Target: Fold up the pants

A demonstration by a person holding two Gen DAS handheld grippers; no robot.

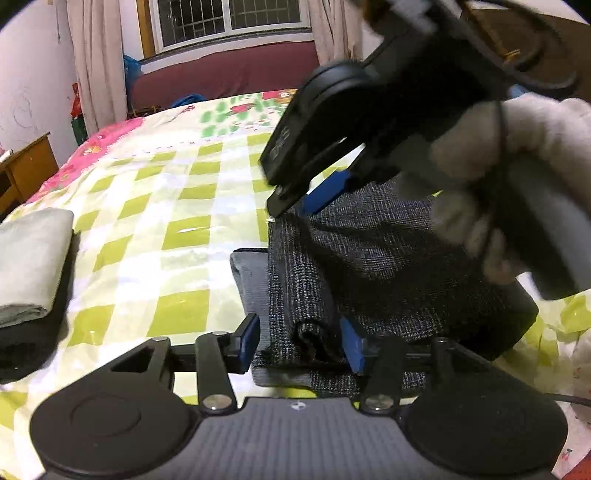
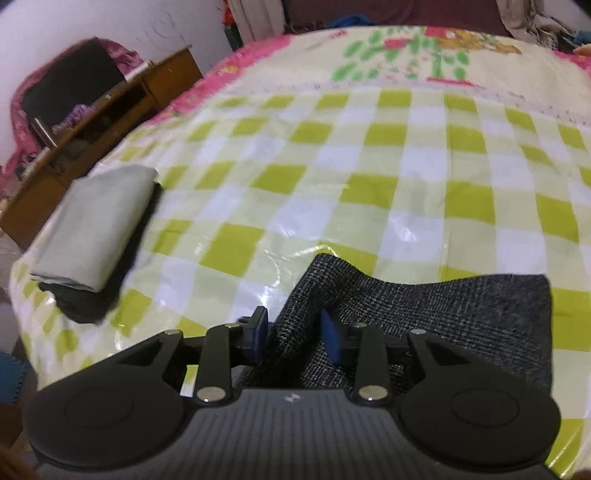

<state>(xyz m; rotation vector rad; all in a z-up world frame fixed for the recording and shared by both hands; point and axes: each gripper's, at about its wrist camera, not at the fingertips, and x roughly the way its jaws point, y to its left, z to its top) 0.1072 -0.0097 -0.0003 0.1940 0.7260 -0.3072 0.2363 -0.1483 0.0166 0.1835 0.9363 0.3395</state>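
Observation:
The pants (image 1: 388,266) are dark grey speckled cloth, folded into a thick bundle on the checked bed cover (image 1: 166,206). A lighter blue-grey layer (image 1: 251,280) sticks out at the bundle's left. My left gripper (image 1: 301,345) straddles the near rolled edge. Its blue pads stand apart and do not squeeze the cloth. A gloved hand (image 1: 517,166) holds my right gripper (image 1: 303,199) over the bundle's far corner. In the right wrist view a raised ridge of the pants (image 2: 443,314) runs between the spread pads of that gripper (image 2: 295,336).
A folded pale grey-green cloth (image 2: 96,236) lies on a dark garment at the bed's left edge, and also shows as the pale cloth (image 1: 29,266) in the left wrist view. A wooden desk (image 2: 110,110) stands beyond that edge. Curtains and a window (image 1: 232,18) are behind the bed.

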